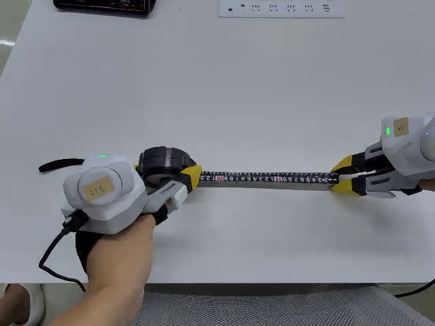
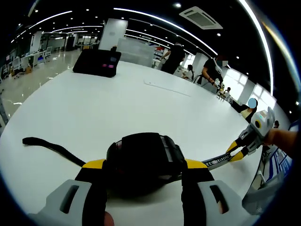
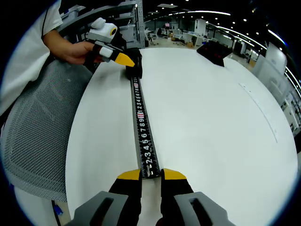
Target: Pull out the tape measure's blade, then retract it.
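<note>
The left gripper [image 2: 145, 165] is clenched on the black, round tape measure case [image 2: 143, 150], with one yellow-tipped jaw on each side of it. The case sits on the white worktop [image 1: 238, 88] near its near edge, towards the left end. A black wrist strap [image 1: 60, 164] trails from it along the worktop, further left. From the case, the dark metal blade [image 1: 268, 178] with white numerals runs out straight to the right, roughly in line with the near edge and close above the surface. The right gripper [image 1: 342, 178] is well apart from the case, towards the right end of the worktop. Its jaws are closed on the blade's far tip, and the right gripper view shows the tip pinched between the two yellow pads. A white power strip [image 1: 280, 7] lies at the far edge, and a flat black device [image 1: 105, 5] lies towards the far left corner.
</note>
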{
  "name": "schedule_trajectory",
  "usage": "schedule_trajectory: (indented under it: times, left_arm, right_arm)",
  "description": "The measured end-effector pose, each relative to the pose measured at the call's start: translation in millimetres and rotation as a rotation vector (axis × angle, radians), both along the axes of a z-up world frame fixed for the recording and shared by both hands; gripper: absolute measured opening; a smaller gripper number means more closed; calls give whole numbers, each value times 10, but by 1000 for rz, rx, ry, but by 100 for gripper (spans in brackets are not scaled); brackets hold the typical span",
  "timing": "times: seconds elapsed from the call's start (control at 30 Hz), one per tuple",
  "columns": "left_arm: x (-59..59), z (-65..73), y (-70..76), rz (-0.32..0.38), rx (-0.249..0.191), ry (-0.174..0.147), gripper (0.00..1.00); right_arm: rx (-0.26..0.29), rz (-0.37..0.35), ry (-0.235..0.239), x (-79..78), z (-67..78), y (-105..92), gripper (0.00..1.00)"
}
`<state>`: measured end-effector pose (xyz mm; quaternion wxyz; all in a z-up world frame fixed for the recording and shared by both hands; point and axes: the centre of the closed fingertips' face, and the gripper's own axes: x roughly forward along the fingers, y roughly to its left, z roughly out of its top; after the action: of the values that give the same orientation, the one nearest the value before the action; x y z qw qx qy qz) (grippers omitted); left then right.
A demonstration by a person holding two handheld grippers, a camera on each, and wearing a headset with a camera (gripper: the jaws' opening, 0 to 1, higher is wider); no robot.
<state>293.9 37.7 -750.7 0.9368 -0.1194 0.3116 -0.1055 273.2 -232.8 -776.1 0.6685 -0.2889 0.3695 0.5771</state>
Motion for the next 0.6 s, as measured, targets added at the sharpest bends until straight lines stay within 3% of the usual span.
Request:
schedule_trajectory:
  times: [0.6]
  left_arm:
    - [-16, -10, 6, -29, 19, 25, 56]
  right_arm:
    - [-15, 7, 0, 9, -22, 8, 10]
